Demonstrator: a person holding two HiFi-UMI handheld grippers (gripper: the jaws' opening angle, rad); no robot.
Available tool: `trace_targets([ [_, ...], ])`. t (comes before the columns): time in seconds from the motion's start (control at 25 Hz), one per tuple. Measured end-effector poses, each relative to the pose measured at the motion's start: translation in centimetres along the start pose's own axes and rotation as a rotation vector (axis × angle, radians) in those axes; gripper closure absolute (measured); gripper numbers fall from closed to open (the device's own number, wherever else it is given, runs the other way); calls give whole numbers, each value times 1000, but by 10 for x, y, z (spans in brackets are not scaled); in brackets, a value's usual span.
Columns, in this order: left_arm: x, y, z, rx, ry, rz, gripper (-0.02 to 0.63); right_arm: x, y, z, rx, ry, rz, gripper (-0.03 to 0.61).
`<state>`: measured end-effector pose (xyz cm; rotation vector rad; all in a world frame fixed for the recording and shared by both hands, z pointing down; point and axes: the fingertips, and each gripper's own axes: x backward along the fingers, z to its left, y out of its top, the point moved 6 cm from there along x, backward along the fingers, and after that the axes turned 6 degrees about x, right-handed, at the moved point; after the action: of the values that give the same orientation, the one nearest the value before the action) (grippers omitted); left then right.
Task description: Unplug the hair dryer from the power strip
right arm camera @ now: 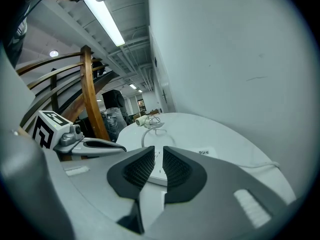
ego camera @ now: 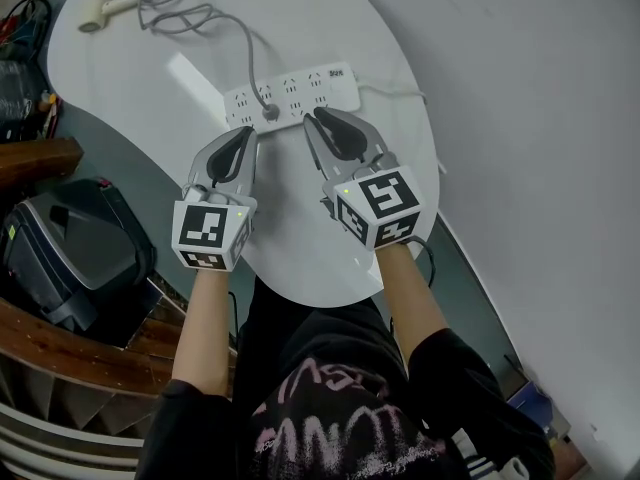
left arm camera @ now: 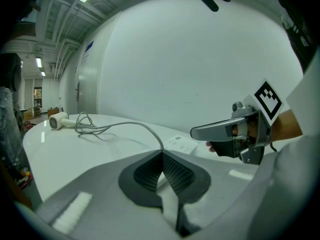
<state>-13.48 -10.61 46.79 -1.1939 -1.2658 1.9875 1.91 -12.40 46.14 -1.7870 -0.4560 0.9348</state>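
1. The hair dryer's plug [ego camera: 270, 113] is seated in the near row of the power strip [ego camera: 300, 90], towards its left end. Its cable [ego camera: 215, 16] loops away to the hair dryer [ego camera: 98, 10] at the far left of the white table [ego camera: 340, 28].
2. My left gripper [ego camera: 246, 133] points at the plug from just short of it, with its tips touching and nothing between them. My right gripper [ego camera: 318, 118] sits at the strip's near edge, just right of the plug. Its jaws are a narrow slit apart and hold nothing.
3. I judge the main risk to be that the strip lies loose. If I pull the plug without pinning the strip, the whole strip may lift or slide. Neither gripper is spread wide enough to take the plug yet. Catching the cable instead of the plug body would strain it.
4. Both forearms reach forward side by side, the grippers angled slightly inward towards the strip, marker cubes nearest me.
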Motion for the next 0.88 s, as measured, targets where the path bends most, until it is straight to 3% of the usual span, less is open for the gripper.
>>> trace_targets([
  [0.88,0,-3,5,44,7,24,612,-42,-10,-12,95,-67,264,469],
])
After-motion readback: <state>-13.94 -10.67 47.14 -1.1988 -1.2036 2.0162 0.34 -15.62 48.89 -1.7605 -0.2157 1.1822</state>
